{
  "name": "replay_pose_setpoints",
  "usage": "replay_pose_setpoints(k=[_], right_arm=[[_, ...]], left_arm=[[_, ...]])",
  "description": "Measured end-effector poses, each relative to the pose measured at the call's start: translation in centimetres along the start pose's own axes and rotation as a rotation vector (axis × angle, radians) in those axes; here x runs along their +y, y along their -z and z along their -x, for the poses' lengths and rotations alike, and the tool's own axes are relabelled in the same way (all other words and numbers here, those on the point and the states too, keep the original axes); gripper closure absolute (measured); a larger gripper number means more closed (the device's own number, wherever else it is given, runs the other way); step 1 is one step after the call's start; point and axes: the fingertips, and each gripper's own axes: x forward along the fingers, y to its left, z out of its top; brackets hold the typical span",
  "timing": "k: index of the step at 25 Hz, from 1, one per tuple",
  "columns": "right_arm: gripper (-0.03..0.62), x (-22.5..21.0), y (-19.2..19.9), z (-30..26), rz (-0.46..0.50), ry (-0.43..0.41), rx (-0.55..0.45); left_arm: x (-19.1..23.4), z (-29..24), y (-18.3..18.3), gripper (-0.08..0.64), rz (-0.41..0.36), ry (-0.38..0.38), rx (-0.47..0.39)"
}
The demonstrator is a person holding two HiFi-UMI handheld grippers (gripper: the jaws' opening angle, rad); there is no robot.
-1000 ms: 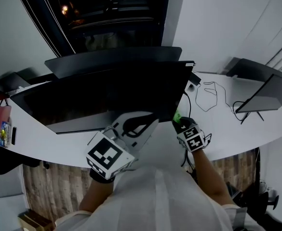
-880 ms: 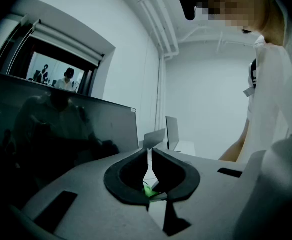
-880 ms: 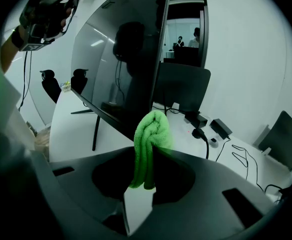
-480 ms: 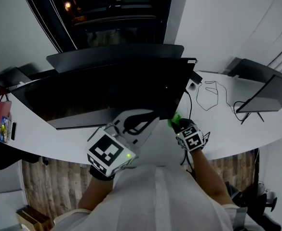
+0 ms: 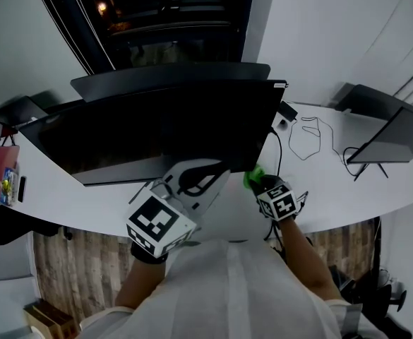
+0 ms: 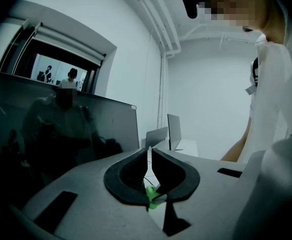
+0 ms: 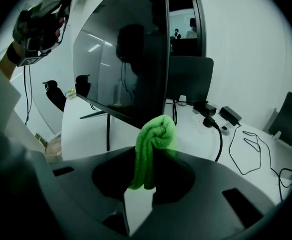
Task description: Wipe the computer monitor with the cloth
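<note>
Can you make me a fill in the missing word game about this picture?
1. The cloth is ___ in colour.
2. The gripper clamping the cloth is the ___ one.
3. The left gripper is shut and holds ___.
4. The monitor stands on a ___ desk.

Missing words: green, right, nothing, white.

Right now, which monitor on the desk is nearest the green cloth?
The wide dark monitor in the middle: the green cloth in the right gripper is beside its lower right corner. The other monitors stand farther off.
</note>
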Motion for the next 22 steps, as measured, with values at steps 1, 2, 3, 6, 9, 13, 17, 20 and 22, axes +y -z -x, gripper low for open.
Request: replay_pose_setpoints(k=[1,2,3,6,9,13,17,20,22], right_arm=[[0.522,0.2,0.1,0.0,0.000,-0.004,0.001],[0.522,0.3,0.1,0.0,0.001,-0.008,0.001],[0.522,0.5,0.0,0.0,0.003,-0.012,0.000],[0.522,1.0,-0.1,-0.1,0.003,-0.032,-0.002],[0.522,1.8,-0.2,-0.5,0.004,-0.060,0.002],[0.522,3.2,-0.4,-1.2,0.024,-0.098,0.009],[0.522,4.5,-1.5,-1.8,0.076,-0.117,0.006],[0.522,4.9,-1.7,-2.2,0.085,-0.133,0.012],[0.522,5.3,-1.8,-2.4,0.097,-0.145,0.015]], left_arm=[[0.0,0.1,0.1,0.520,0.001,-0.005,0.001],[0.0,0.3,0.2,0.520,0.002,-0.010,0.002],[0.0,0.4,0.2,0.520,0.002,-0.014,0.001],[0.0,0.7,0.4,0.520,0.003,-0.028,0.003],[0.1,1.3,0.8,0.520,0.016,-0.045,0.011],[0.3,2.0,0.9,0.520,0.020,-0.060,0.012],[0.9,2.9,1.2,0.520,0.026,-0.088,0.019],[1.4,3.6,1.6,0.520,0.034,-0.116,0.021],[1.7,4.2,1.7,0.520,0.037,-0.134,0.021]])
